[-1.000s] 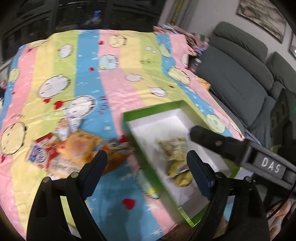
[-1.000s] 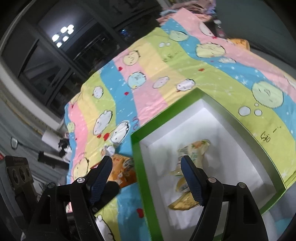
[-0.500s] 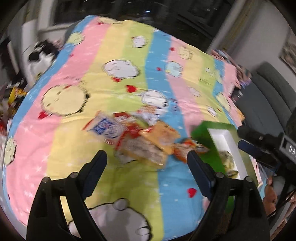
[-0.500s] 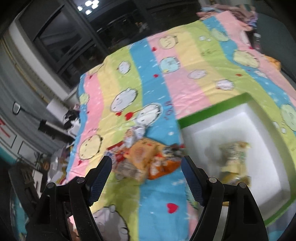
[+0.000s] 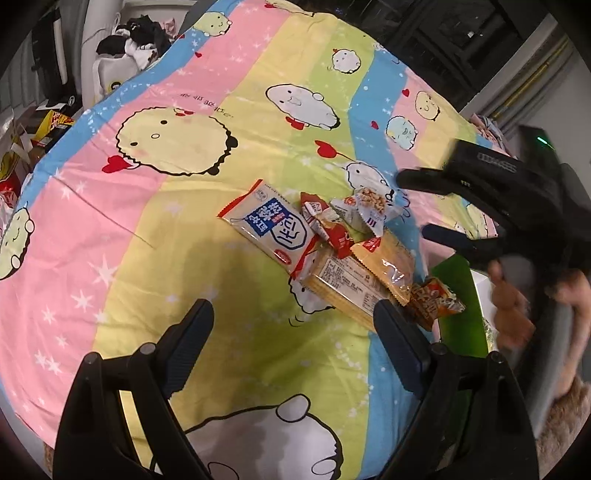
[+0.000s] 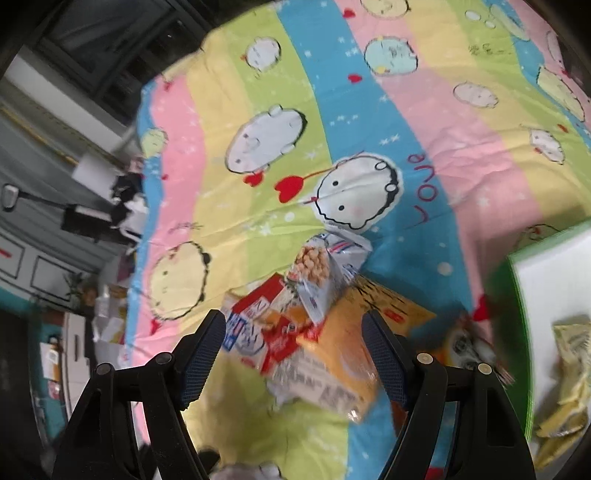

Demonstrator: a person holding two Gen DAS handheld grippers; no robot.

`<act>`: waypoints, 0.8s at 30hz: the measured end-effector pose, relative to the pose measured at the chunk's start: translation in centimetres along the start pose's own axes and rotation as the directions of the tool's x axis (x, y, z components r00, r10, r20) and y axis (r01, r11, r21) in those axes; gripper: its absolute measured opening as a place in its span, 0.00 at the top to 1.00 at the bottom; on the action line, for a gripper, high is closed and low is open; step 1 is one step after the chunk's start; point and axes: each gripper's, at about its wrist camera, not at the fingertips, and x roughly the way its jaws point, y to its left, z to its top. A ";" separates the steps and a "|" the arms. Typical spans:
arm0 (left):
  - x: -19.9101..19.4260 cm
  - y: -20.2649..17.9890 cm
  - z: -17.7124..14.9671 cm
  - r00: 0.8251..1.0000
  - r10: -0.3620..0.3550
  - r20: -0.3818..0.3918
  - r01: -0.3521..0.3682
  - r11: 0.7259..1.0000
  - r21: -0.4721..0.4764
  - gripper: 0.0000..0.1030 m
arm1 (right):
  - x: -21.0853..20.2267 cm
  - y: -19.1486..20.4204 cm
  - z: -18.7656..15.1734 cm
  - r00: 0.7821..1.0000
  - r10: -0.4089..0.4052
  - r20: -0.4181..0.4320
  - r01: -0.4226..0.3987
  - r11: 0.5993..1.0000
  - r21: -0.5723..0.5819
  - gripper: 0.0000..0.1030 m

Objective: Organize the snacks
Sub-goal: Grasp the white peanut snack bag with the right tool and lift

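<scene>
A heap of snack packets lies on the striped cartoon bedsheet: a white and blue packet (image 5: 271,229), small red packets (image 5: 325,227), a peanut bag (image 5: 364,210), a yellow cracker pack (image 5: 354,280) and an orange packet (image 5: 434,301). The green-rimmed white box (image 6: 517,332) to their right holds yellowish packets (image 6: 569,373). My left gripper (image 5: 293,345) is open and empty, hovering just in front of the heap. My right gripper (image 6: 293,350) is open and empty, above the heap; it shows in the left wrist view (image 5: 432,206).
The bedsheet (image 5: 184,258) covers a bed whose left edge drops to cluttered floor with bags and clothes (image 5: 136,29). Dark windows stand behind the bed. The box rim shows in the left wrist view (image 5: 458,310), partly behind the hand holding the right gripper.
Both grippers have swung left from over the box to the snack heap. Both stay open and empty.
</scene>
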 end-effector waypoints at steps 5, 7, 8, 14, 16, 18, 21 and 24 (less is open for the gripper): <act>0.4 0.7 0.2 1.000 0.007 -0.007 -0.007 1.000 -0.014 0.14 | 3.8 0.6 1.6 0.996 -0.090 -0.026 0.091 0.996 0.013 0.27; 0.6 1.0 0.3 1.000 0.010 -0.008 -0.011 1.000 -0.017 0.14 | 5.1 0.5 2.3 0.989 -0.145 -0.033 0.146 0.989 0.026 0.27; 0.6 1.1 0.3 1.000 0.014 -0.010 -0.014 1.000 -0.019 0.14 | 5.7 0.5 2.6 0.983 -0.178 -0.040 0.179 0.983 0.028 0.30; 0.4 1.6 0.6 1.000 0.022 -0.003 -0.022 1.000 -0.020 0.14 | 7.8 0.3 3.1 0.967 -0.243 -0.079 0.244 0.970 0.002 0.56; 0.0 1.8 0.6 1.000 0.030 0.006 -0.030 0.999 -0.029 0.14 | 7.3 0.5 3.0 0.968 -0.246 -0.053 0.246 0.969 -0.023 0.61; -0.1 1.9 0.7 0.999 0.032 0.013 -0.032 0.999 -0.039 0.14 | 6.1 0.8 2.7 0.971 -0.235 -0.034 0.233 0.971 -0.048 0.63; -0.5 1.9 0.7 0.999 0.026 0.019 -0.025 0.999 -0.046 0.14 | 3.1 1.4 1.9 0.985 -0.173 0.009 0.173 0.982 -0.077 0.64; -0.8 1.4 0.6 0.999 0.028 0.026 -0.027 0.999 -0.042 0.14 | -0.5 1.8 0.6 0.996 -0.080 0.034 0.083 0.989 -0.122 0.64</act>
